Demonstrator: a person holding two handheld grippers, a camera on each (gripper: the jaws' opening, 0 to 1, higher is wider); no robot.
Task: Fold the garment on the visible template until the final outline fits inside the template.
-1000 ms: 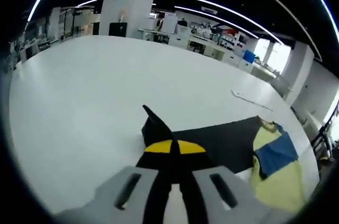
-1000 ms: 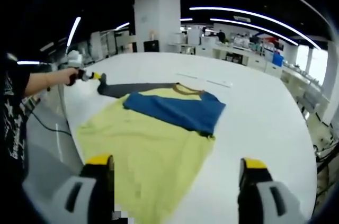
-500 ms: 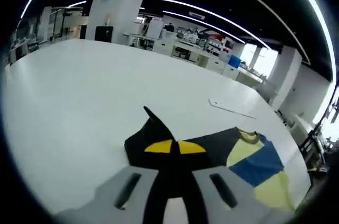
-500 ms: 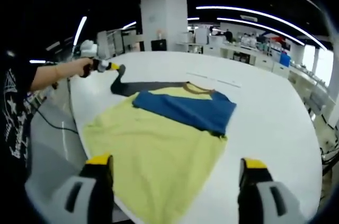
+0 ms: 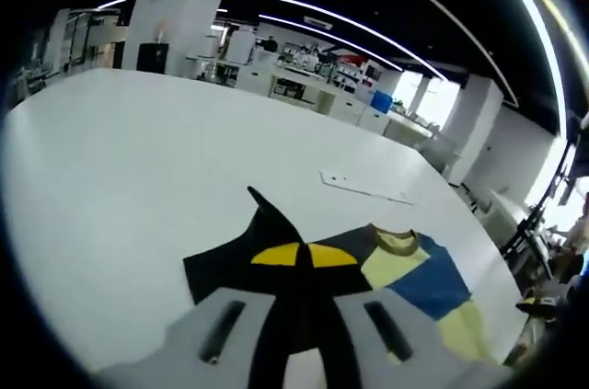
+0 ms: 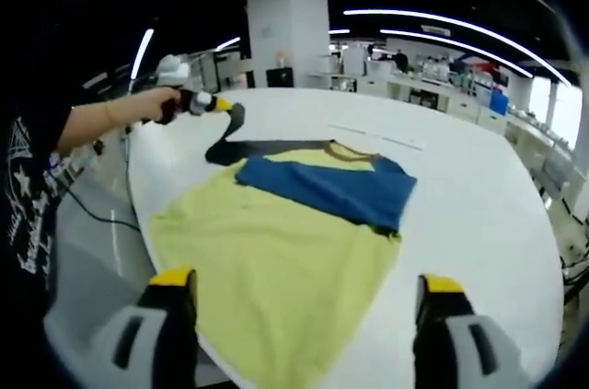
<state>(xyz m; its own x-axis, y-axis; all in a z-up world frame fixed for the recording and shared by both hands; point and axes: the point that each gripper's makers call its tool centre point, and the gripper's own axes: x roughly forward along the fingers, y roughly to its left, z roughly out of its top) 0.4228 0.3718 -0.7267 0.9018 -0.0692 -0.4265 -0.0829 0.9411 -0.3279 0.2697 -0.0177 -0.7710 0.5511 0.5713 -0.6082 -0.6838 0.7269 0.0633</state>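
Left gripper view: the left hand-held gripper [image 5: 301,256] is clamped on the black sleeve [image 5: 267,234] of the garment [image 5: 414,269], lifting it off the white table [image 5: 138,159]. Right gripper view: the yellow, blue and black garment [image 6: 276,242] lies spread flat on the table [image 6: 479,214], and the right hand-held gripper [image 6: 308,288] hangs above its near hem, jaws wide apart, holding nothing.

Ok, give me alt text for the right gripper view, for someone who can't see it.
The left gripper, in a person's hand, lifts the dark sleeve of a yellow and blue garment spread on a white table. The right gripper is open in the foreground.
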